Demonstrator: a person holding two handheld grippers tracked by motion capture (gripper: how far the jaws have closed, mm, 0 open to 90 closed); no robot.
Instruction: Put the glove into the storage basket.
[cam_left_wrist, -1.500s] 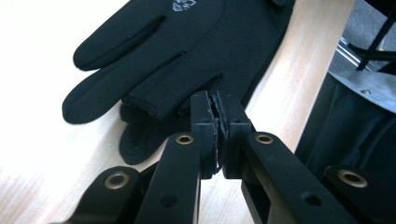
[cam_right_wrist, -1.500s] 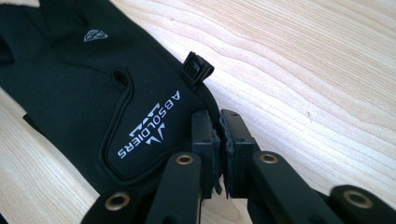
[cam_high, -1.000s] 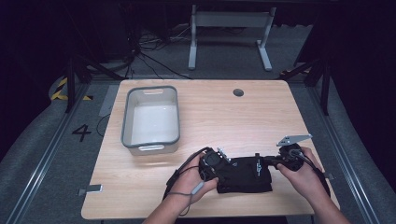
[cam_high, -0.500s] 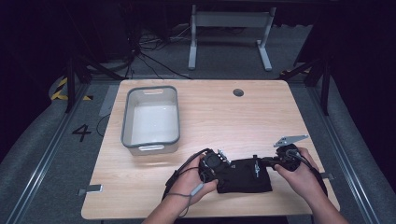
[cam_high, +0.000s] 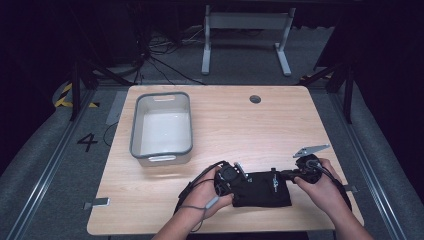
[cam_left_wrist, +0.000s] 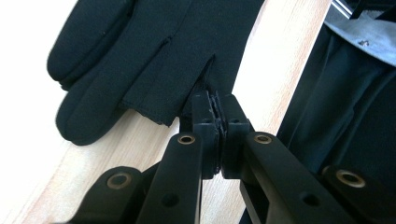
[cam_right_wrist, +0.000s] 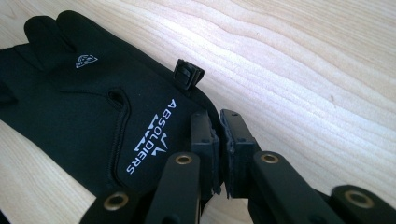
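Pale wood-grain tabletop (cam_high: 225, 125) stands on a dark grey floor, with a grey rounded plastic bin (cam_high: 161, 128) near its left edge and a small round grommet hole (cam_high: 255, 99) towards the far edge. Close to the near edge lies a black glove (cam_high: 262, 188), soft matte stretch fabric, stretched between the two tools. From the high view the left gripper (cam_high: 239, 176) sits at the glove's left end and the right gripper (cam_high: 287, 174) at its right end, each held in a hand. The left gripper view adds what the high view cannot: the glove's rounded fingers (cam_left_wrist: 93, 60) and a slit hem, with the left gripper (cam_left_wrist: 218, 122) pinched tight on a fold of that hem. The right gripper view shows white "ABSOLDIERS" lettering (cam_right_wrist: 152, 135), a small crest and a plastic clip (cam_right_wrist: 188, 74) at the cuff; the right gripper (cam_right_wrist: 219, 140) has its jaws almost together at the cuff edge, a thin slit between them, apparently clamping the fabric.
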